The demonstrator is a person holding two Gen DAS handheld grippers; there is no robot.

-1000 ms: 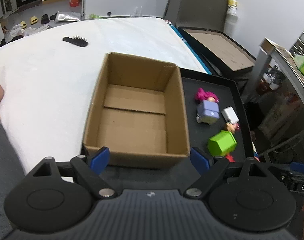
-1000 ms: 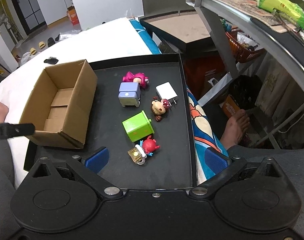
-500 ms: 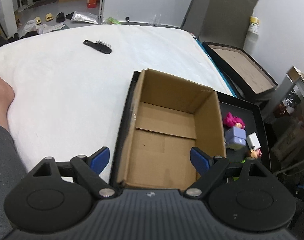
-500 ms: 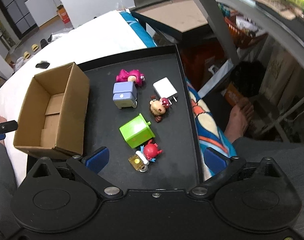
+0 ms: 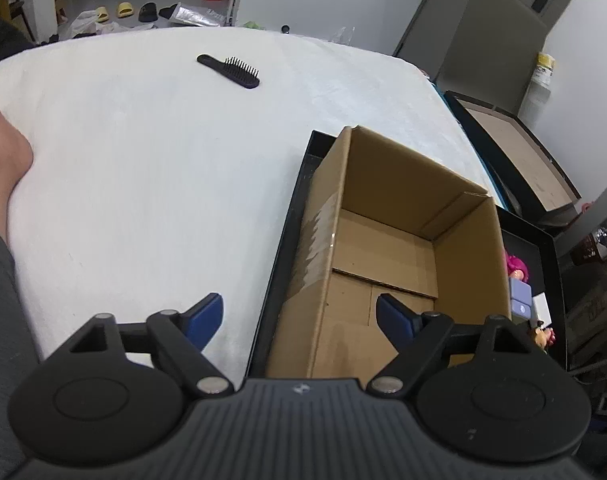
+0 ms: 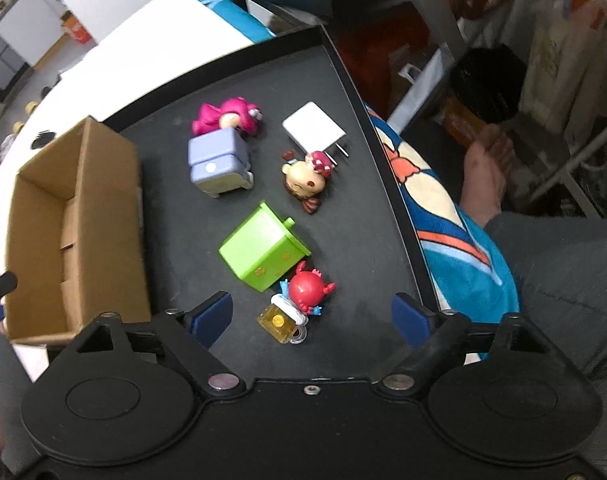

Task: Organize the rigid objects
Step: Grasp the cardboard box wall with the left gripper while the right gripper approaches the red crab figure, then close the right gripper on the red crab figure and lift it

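The right gripper [image 6: 311, 318] hung over the black tray [image 6: 355, 80], jaws just narrowing yet released, with the red crab toy [image 6: 305, 290] low-centre between them, untouched. The left gripper [image 5: 299, 316], also released, straddled the cardboard box [image 5: 387, 184] wall at lower centre. 6 toys lay right of the box.
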